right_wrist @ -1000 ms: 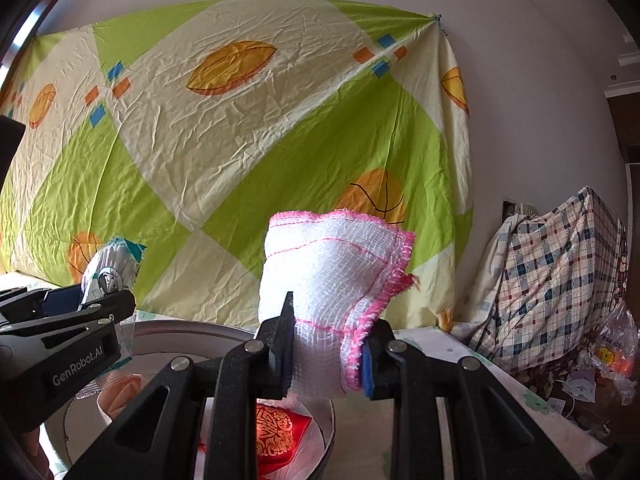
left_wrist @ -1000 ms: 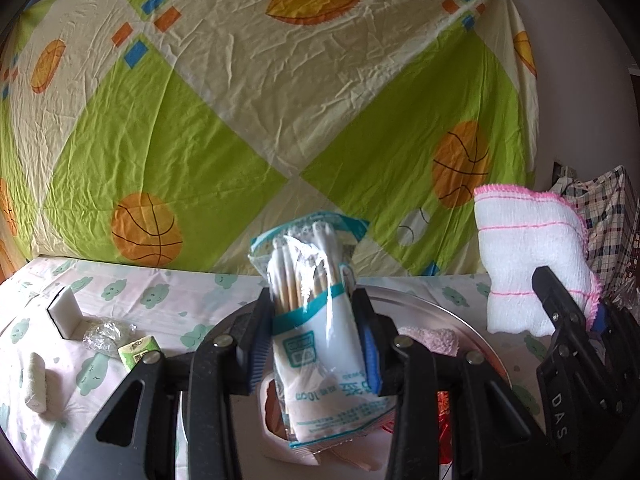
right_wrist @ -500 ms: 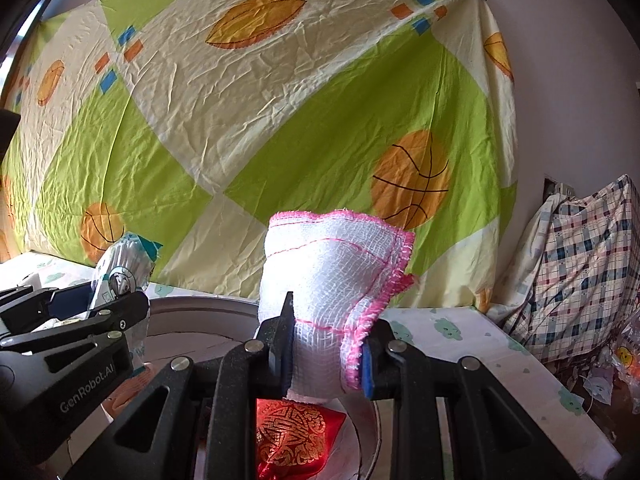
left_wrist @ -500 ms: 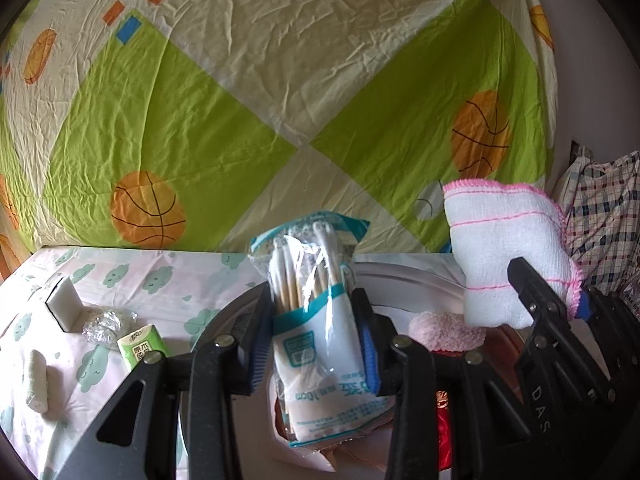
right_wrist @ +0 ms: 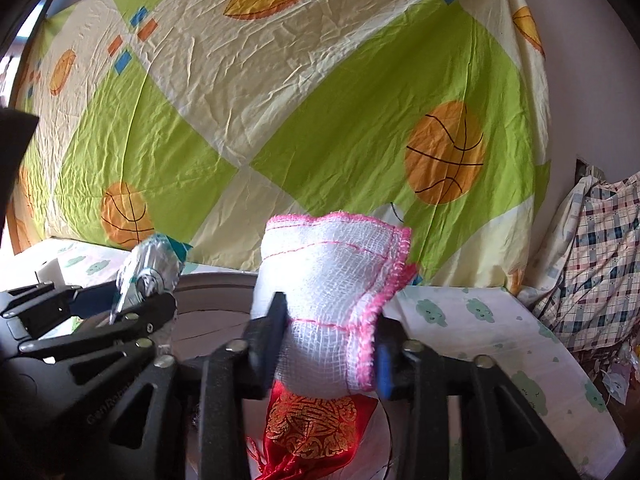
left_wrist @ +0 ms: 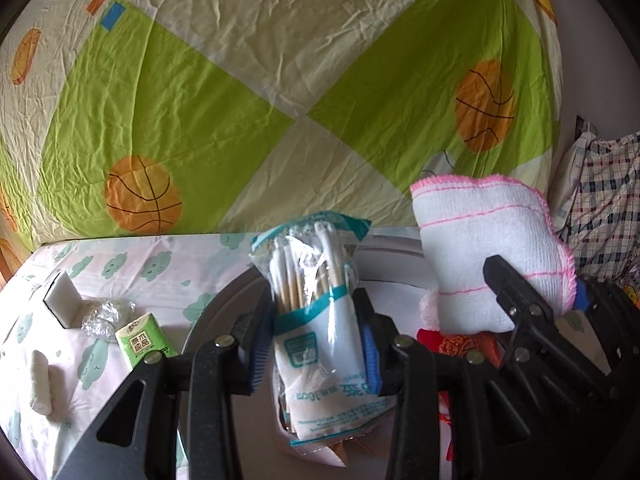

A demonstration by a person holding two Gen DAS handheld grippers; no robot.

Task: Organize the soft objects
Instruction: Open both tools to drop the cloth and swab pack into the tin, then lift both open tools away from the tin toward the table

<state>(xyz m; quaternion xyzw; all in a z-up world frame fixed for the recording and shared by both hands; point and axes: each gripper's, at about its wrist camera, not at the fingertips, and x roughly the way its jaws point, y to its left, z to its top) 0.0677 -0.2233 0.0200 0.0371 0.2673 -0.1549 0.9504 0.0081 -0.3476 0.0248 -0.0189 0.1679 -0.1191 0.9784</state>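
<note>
Holding a clear packet of cotton swabs [left_wrist: 320, 320] upright, the left gripper [left_wrist: 314, 344] has its two jaws pressed on the sides of the packet, above a round grey basin [left_wrist: 224, 308]. The lower end of the packet hangs down inside the basin. The right gripper [right_wrist: 326, 344] is pinching a folded white cloth with pink edge [right_wrist: 332, 300], also upright, and it stands just beside the left one, over the same basin. In the left wrist view this cloth [left_wrist: 492, 256] shows on the right, with the black jaw of the right gripper [left_wrist: 536, 312] in front of it.

Under the cloth, inside the basin, lies a red pouch with gold pattern [right_wrist: 312, 428]. A small pink fluffy thing [left_wrist: 428, 308] is seen behind it, mostly hidden.

On the surface [left_wrist: 132, 264], which is covered by a pale sheet with green clouds, left of the basin, there are a green tissue pack [left_wrist: 140, 340], a crumpled clear wrapper [left_wrist: 106, 316], a white block [left_wrist: 62, 300] and a small white roll [left_wrist: 40, 380]. They lie near each other but apart from the basin.

Behind everything hangs a green and cream sheet with basketballs [right_wrist: 320, 100]. At the far right is a checked cloth [right_wrist: 600, 256].
</note>
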